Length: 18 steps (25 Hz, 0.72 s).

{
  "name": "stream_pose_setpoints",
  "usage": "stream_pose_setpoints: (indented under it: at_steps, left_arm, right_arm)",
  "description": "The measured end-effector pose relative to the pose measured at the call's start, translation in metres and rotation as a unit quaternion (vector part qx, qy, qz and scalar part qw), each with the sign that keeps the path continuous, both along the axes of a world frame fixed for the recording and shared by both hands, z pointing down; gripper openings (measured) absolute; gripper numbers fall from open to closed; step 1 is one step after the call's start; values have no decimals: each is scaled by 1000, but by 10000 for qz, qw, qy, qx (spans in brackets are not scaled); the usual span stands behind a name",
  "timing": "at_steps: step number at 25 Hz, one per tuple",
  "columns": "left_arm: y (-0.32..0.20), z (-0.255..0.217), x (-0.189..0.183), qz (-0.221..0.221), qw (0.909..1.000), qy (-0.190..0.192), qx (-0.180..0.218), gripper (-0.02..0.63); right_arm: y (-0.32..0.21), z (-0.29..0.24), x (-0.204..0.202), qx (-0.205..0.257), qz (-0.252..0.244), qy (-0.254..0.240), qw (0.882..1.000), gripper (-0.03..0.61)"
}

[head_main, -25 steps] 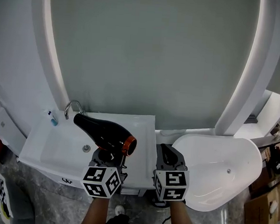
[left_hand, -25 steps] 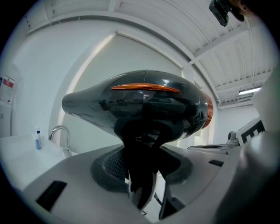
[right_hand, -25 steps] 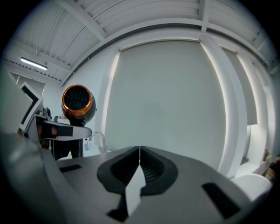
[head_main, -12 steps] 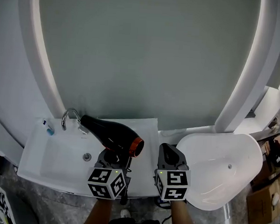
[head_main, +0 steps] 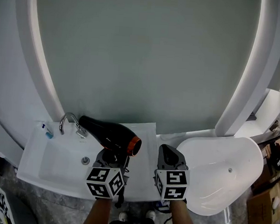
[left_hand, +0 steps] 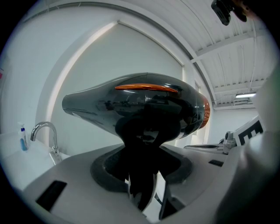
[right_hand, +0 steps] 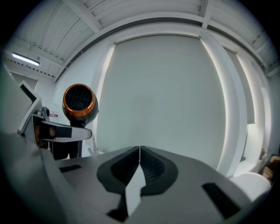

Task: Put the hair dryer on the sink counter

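My left gripper stays clamped on the handle of the dryer, which has edged forward above the counter just ahead, nozzle near the faucet, so lowering remains; my right gripper, pressed together on nothing, waits alongside.

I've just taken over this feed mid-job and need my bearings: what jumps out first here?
The glossy black hair dryer with its orange ring, held by its handle in the jaws of the left gripper above the white sink, nozzle toward the faucet. Beside it the right gripper is shut and empty, and a tall arched panel with lit edges fills the wall behind.
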<state>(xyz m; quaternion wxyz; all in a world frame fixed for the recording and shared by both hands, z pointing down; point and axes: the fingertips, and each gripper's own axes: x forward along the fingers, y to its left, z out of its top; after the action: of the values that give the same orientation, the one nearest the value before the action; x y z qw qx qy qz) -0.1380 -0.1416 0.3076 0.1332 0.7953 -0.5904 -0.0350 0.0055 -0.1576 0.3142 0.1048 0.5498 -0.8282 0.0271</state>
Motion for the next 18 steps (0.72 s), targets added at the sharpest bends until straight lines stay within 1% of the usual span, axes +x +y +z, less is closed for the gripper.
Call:
stream_pose_setpoints:
  at_steps: [5,8,18]
  left_arm:
    - [-7,5,10,-59,10000,18,-53,178]
    - [-13,9,14,-111,9999,-39,-123,178]
    - [-44,40,19,-202,9985,-52,-510,178]
  right_arm:
    - [-10,3,9,-48,-75,-39,10000,21]
    - [-15,11,11,-143,-126,-30,9998,21]
    - [-43,43,16,-488,-168,-43,9987,21]
